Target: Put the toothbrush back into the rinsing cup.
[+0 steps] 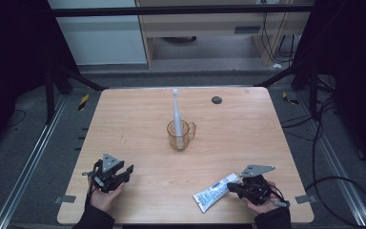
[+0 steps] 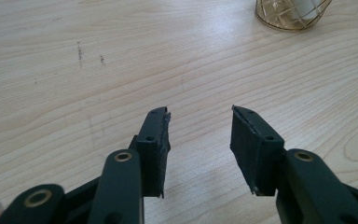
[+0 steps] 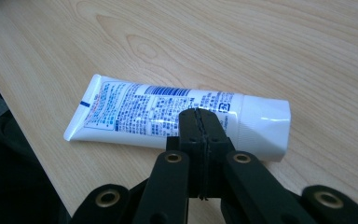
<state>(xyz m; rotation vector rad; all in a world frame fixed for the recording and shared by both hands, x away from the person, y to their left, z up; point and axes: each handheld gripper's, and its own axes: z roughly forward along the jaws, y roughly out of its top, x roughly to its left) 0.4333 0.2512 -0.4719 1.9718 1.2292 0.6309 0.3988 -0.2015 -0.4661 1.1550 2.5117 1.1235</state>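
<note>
High view: toothpaste tube (image 1: 215, 191) lies flat on the table (image 1: 138, 114) in the lower right of the frame, capped end toward the right gripper (image 1: 234, 188), crimped end toward the bottom edge. Right gripper sits at the tube's cap end, apparently touching or just above it. Left gripper (image 1: 126, 172) in the lower left, well apart from everything, over bare wood. Mid-frame, an amber glass mug (image 1: 180, 135) with an electric toothbrush (image 1: 176, 114) standing upright in it. Left gripper view: jaws clearly apart, nothing between them, just wood grain; mug base (image 2: 292, 14) in the upper right corner. Right gripper view: jaws pressed fully together, pad to pad, tips (image 3: 200, 122) over the printed body of the tube (image 3: 168, 112) near the white cap (image 3: 263, 126) at centre right. No tube material visible between the pads, so I read this as closed empty, sitting over or against the tube rather than gripping it; can't tell whether the tips actually touch it. Progress, my read: early. The work looks like getting the toothpaste sorted with the brush and mug, and nothing is picked up yet. The tube is undisturbed on the table, cap on, brush in the mug. Left to do: reopen the right jaws, straddle the tube, grip, lift.
</note>
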